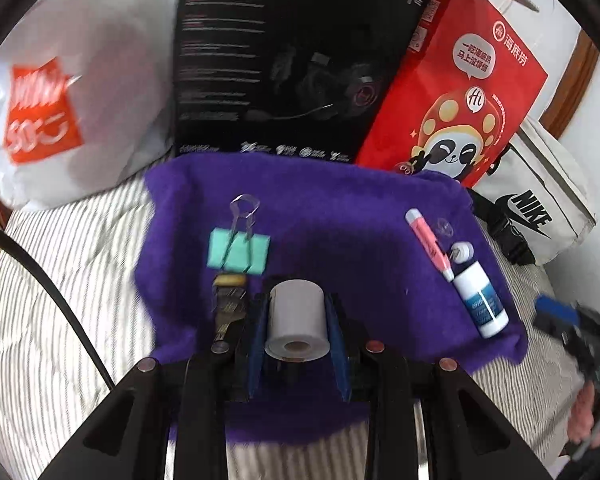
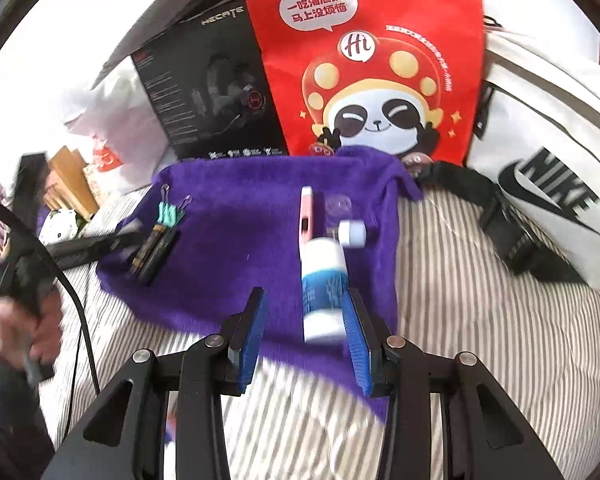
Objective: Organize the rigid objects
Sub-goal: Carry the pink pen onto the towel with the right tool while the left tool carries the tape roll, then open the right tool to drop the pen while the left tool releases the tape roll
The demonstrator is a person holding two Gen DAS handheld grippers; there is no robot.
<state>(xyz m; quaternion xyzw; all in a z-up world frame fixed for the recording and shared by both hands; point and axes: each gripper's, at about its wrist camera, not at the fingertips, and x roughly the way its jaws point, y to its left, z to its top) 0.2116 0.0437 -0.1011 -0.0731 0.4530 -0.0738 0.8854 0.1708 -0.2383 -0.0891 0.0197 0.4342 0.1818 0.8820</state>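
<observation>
My left gripper (image 1: 298, 308) is shut on a grey paper roll (image 1: 296, 320), held over the near edge of a purple cloth (image 1: 340, 208). A green binder clip (image 1: 239, 250) and a small yellow-and-black item (image 1: 228, 300) lie just to the roll's left. A pink pen (image 1: 428, 242), a white cap (image 1: 462, 251) and a white bottle with a blue label (image 1: 482, 300) lie on the right of the cloth. My right gripper (image 2: 306, 338) is open over the bottle (image 2: 324, 288), which lies on the cloth (image 2: 240, 208) close to the right pad, with the left pad well apart from it.
A black headset box (image 1: 284, 60), a red panda bag (image 1: 460, 92), a white Nike bag (image 1: 540, 208) and a white plastic bag (image 1: 60, 112) ring the far side. Striped bedding (image 1: 40, 340) lies under the cloth, crossed by a black cable (image 1: 32, 264).
</observation>
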